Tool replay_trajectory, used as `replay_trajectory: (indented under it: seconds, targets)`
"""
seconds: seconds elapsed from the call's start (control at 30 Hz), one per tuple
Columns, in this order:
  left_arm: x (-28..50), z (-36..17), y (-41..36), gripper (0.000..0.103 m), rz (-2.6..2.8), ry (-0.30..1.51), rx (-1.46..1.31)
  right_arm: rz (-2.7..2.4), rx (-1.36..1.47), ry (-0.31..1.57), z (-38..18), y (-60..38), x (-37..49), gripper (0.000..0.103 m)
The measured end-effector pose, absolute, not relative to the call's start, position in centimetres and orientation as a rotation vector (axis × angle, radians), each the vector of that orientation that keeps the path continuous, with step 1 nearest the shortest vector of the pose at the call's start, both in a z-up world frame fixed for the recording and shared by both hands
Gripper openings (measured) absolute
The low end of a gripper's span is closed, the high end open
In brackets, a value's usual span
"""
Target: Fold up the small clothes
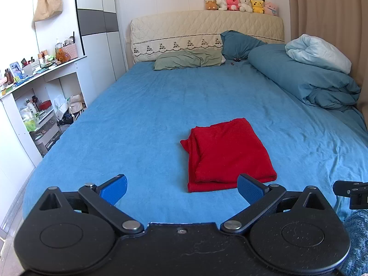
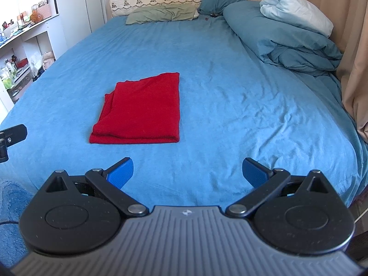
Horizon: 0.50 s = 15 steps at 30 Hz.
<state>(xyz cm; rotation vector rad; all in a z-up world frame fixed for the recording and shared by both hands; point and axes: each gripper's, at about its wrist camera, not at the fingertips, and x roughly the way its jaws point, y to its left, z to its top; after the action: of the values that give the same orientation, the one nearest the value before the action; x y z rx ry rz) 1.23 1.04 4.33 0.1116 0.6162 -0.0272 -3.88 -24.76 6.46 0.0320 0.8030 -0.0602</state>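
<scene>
A red garment [image 1: 227,155] lies folded into a flat rectangle on the blue bed sheet [image 1: 142,115], near the foot of the bed. It also shows in the right wrist view [image 2: 140,110]. My left gripper [image 1: 181,191] is open and empty, held back from the garment's near edge. My right gripper [image 2: 187,172] is open and empty, to the right of the garment and short of it. Part of the right gripper [image 1: 352,192] shows at the right edge of the left wrist view. Part of the left gripper [image 2: 10,138] shows at the left edge of the right wrist view.
A folded teal duvet [image 1: 303,78] with a pale pillow [image 1: 317,51] lies on the bed's right side. A green pillow [image 1: 186,59] rests at the quilted headboard [image 1: 207,26]. White shelves [image 1: 39,96] with clutter stand left. A beige curtain [image 2: 345,34] hangs right.
</scene>
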Motion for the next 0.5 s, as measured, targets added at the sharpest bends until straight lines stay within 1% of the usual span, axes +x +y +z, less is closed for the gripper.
replay_trajectory:
  seconds: [0.5]
  targets:
    - [1.46,4.3,1.23,0.103,-0.027,0.617,0.122,-0.06,0.04,0.809,6.36,-24.77,-3.84,0.103]
